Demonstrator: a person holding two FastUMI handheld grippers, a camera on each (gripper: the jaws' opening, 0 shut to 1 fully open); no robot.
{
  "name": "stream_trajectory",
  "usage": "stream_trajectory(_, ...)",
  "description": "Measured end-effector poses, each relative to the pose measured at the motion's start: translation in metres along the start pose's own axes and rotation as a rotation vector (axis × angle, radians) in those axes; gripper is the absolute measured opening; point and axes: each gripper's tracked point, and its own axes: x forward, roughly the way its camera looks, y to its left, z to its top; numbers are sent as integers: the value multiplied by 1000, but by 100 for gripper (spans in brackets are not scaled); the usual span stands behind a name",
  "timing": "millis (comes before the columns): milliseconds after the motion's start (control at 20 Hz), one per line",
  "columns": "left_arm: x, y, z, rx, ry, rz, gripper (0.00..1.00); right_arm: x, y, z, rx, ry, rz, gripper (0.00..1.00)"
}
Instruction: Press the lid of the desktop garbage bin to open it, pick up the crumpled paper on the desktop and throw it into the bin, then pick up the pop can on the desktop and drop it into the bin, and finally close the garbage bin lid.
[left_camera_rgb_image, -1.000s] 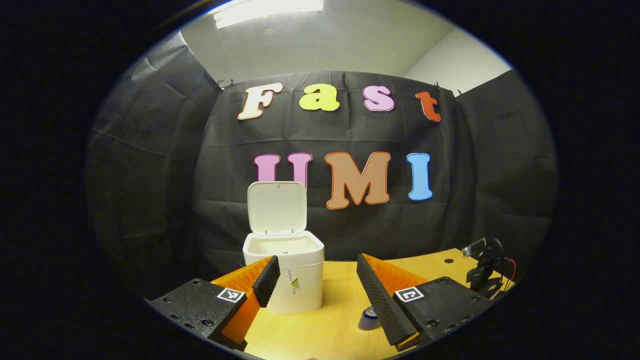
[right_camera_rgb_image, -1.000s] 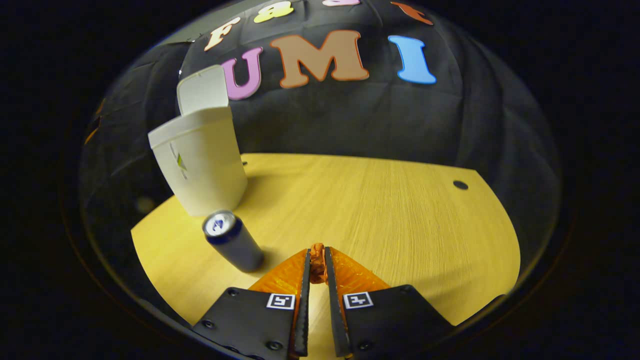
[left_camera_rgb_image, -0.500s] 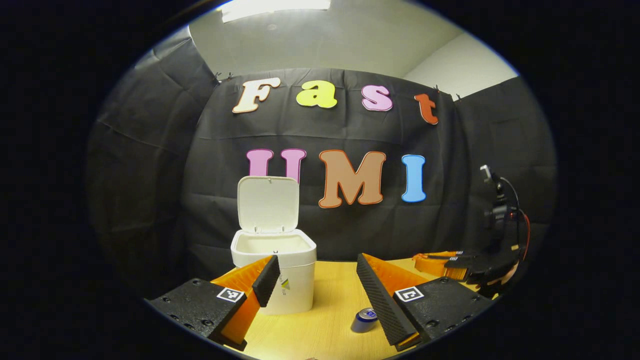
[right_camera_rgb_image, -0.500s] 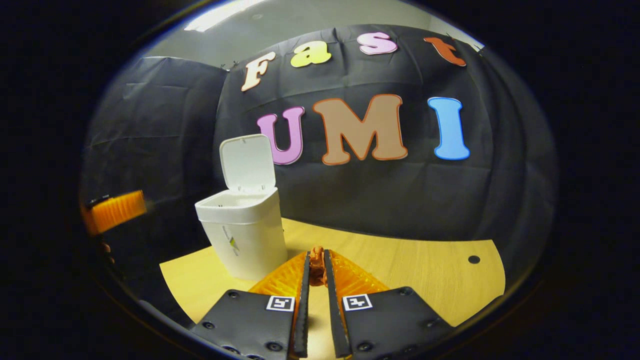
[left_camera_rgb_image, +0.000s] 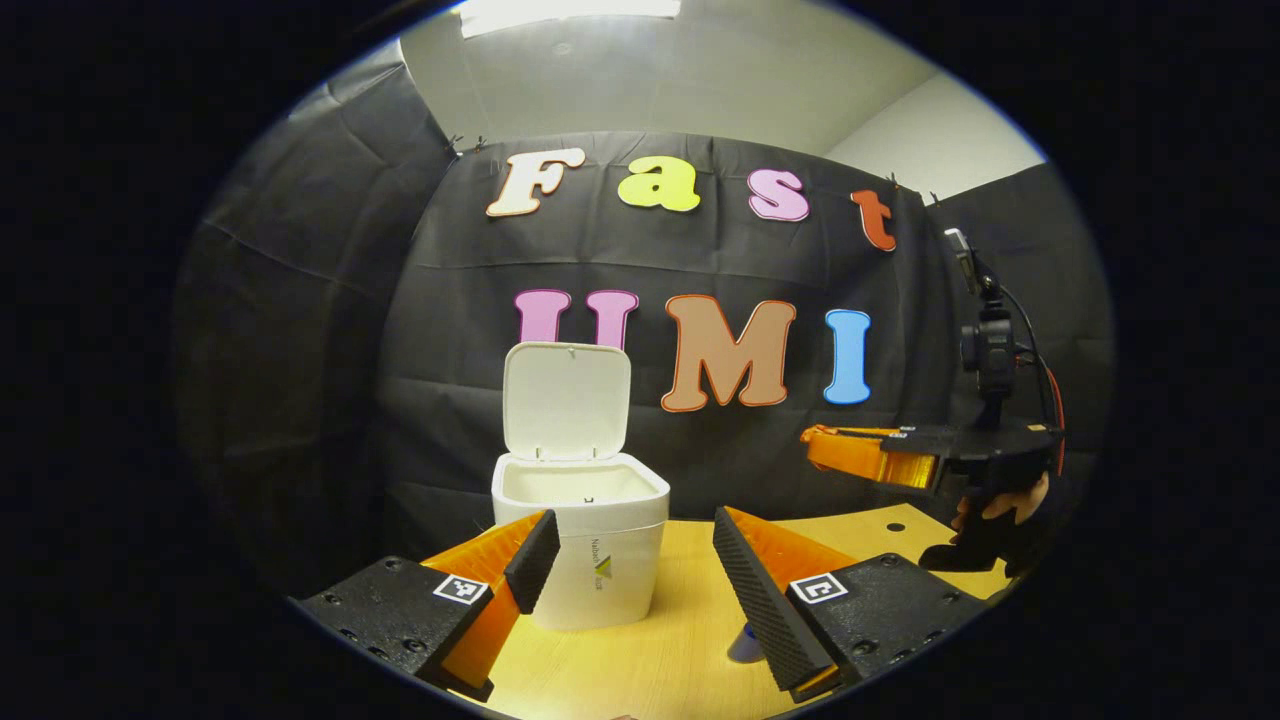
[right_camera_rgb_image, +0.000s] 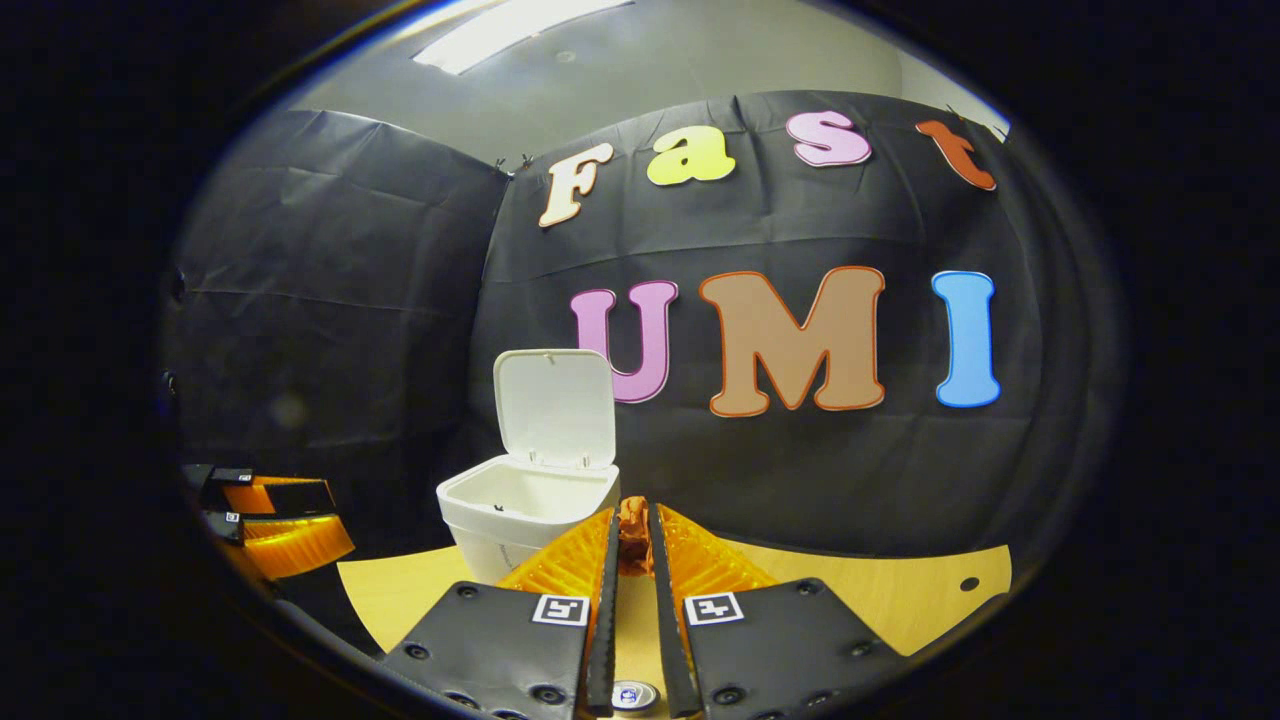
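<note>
The right gripper (right_camera_rgb_image: 632, 540) is nearly closed, its two fingers pinching a small crumpled paper (right_camera_rgb_image: 632, 528) at their tips, raised above the worktop (right_camera_rgb_image: 880, 590) and just right of the garbage bin (right_camera_rgb_image: 520, 515). The bin's lid (right_camera_rgb_image: 553, 408) stands upright, open. The pop can (right_camera_rgb_image: 632, 695) sits on the worktop below this gripper. The left gripper (left_camera_rgb_image: 630, 560) is spread wide and holds nothing, with the bin just beyond its left finger and the can partly hidden behind its right finger.
</note>
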Motion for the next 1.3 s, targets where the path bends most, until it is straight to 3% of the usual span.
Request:
stream_trajectory(400, 3, 46, -8, -9, 16, 17, 94, 80, 57, 21, -36, -5, 57, 18)
stream_trajectory(950, 7, 88, -22, -11, 58, 66, 94, 184, 98, -26, -6, 130, 87, 21)
stream_trajectory(1000, 7, 90, -23, -10, 57, 69, 93, 189, 100, -30, -8, 140, 81, 26)
stream_trajectory(1200, 13, 91, -25, -13, 61, 70, 93, 191, 107, -31, -2, 140, 93, 98)
stream_trajectory(1300, 16, 90, -26, -13, 62, 67, 93, 185, 101, -21, -18, 109, 71, 95)
